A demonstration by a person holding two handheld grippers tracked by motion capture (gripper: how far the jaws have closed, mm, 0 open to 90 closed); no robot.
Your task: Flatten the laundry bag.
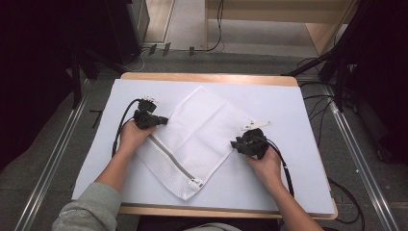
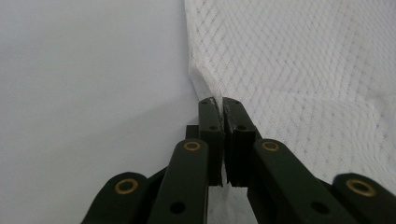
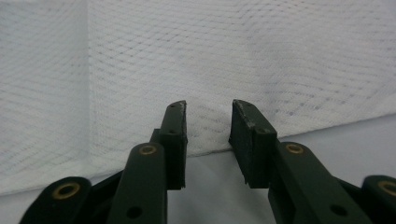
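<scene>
- A white mesh bag is lying flat as a diamond mid-table on the white sheet, one corner pointing at the far edge, one at the near edge; its zipper is running along the near-left side.
- The left gripper is sitting at the bag's left corner, jaws pressed together and pinching the hem there — the left gripper view is showing mesh caught between the pads.
- The right gripper is waiting at the right corner with jaws spread; the bag's edge is lying between them, untouched — the pads are not biting yet.
- So the bag is lying between the two grippers, each at its own corner; the right one probably needs only to close.
</scene>
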